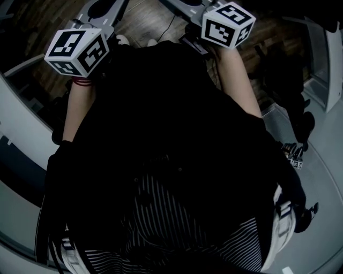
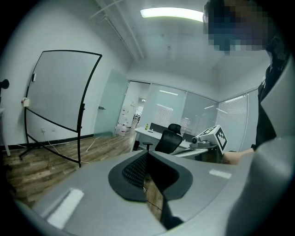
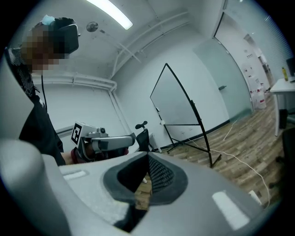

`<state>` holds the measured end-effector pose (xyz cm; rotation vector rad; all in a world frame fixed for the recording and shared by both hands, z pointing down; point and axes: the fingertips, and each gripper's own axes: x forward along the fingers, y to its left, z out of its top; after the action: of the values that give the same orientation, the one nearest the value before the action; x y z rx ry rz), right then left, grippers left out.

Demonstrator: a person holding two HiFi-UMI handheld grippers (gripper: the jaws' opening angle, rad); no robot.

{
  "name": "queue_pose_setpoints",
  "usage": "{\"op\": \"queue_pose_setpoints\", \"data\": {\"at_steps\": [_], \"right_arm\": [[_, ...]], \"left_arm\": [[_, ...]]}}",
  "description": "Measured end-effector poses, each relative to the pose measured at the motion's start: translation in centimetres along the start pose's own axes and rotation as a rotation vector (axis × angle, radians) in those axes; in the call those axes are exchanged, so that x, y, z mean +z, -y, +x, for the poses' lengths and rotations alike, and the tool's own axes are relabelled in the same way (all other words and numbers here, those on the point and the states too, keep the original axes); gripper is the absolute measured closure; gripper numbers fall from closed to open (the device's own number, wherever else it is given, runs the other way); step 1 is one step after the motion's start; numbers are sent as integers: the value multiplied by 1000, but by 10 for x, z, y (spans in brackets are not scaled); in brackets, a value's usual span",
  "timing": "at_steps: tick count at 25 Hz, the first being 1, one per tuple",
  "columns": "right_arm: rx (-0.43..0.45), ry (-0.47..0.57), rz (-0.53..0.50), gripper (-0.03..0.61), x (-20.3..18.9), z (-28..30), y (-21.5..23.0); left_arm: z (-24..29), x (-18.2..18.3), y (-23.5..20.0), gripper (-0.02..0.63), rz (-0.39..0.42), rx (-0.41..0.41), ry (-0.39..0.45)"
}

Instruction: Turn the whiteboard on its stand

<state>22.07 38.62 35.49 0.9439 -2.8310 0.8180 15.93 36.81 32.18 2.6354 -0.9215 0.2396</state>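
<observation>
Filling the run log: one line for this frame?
phase: pre-contact | left gripper: shut, empty | right gripper: shut, empty | whiteboard: untouched, far off

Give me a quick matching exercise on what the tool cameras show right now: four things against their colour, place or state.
Things:
1. whiteboard
2. office chair
3. right tool
4. ceiling light

Descriptions:
A. lit, overhead
B. shut, nothing between its jaws
C. white, black-framed, standing on the wood floor
D. black, beside a desk

Pairs: 1-C, 2-D, 3-B, 4-A
</observation>
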Motion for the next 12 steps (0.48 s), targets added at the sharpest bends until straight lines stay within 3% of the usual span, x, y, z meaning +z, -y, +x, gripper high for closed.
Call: {"op": "queue_pose_setpoints", "data": {"at_steps": [4, 8, 12], "right_arm": [[-40, 11, 20, 575, 3, 5, 5], [-94, 30, 14, 577, 16, 13, 13], [-66, 34, 9, 577, 31, 25, 13]], "left_arm": [[-9, -7, -7, 615, -34, -2, -4], [0, -6, -13, 615, -64, -64, -11], [12, 11, -28, 615, 113, -77, -33]]}}
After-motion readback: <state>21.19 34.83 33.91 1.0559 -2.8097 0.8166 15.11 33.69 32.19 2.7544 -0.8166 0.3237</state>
